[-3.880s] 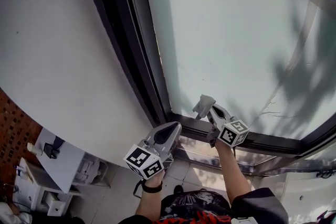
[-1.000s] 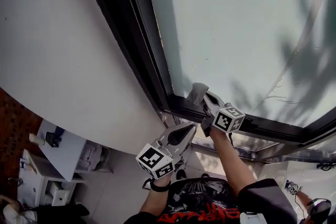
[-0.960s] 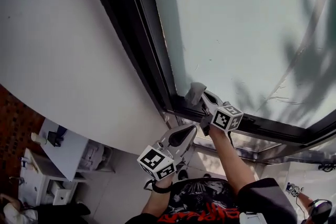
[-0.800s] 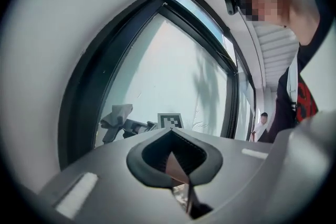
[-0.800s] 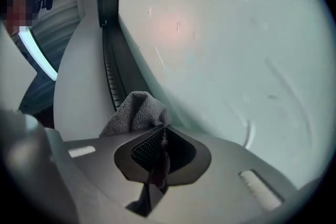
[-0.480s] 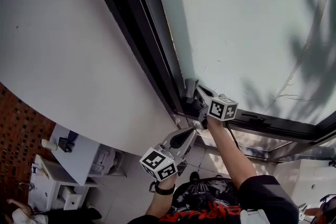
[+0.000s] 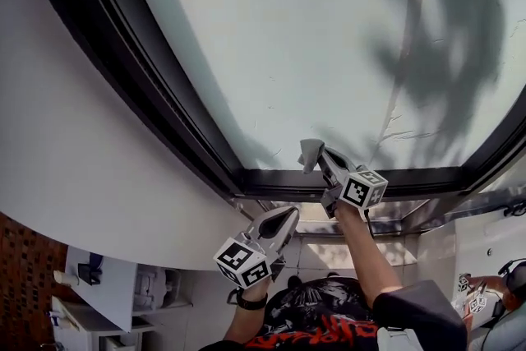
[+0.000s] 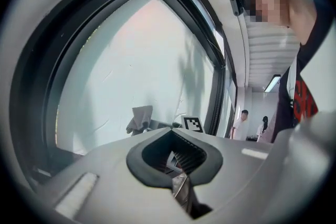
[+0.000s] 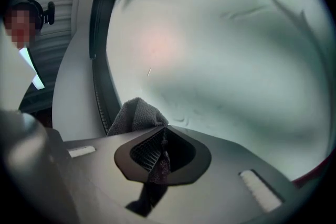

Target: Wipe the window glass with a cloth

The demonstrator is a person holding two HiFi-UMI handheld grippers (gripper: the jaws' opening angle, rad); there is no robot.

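A large pane of frosted window glass (image 7: pixel 329 37) sits in a dark frame (image 7: pixel 156 103). My right gripper (image 7: pixel 322 156) is shut on a small grey cloth (image 7: pixel 310 152), and the cloth presses against the glass just above the bottom rail. In the right gripper view the cloth (image 9: pixel 135 115) bunches out past the closed jaws against the pane (image 9: pixel 220 50). My left gripper (image 7: pixel 283 218) hangs lower, below the frame, shut with nothing in it. From the left gripper view the cloth (image 8: pixel 139 118) and the right gripper's marker cube (image 8: pixel 192 124) show ahead.
A white wall (image 7: pixel 66 177) runs left of the frame. A white desk (image 7: pixel 99 292) stands on the floor at lower left. Two people (image 8: pixel 252 124) stand far down the corridor. Shadows of a plant (image 7: pixel 444 29) fall on the glass at right.
The right gripper with the cloth has slid from the lower-left corner of the pane rightward along the bottom rail. The head view has swung up, showing more glass. The left gripper stays low.
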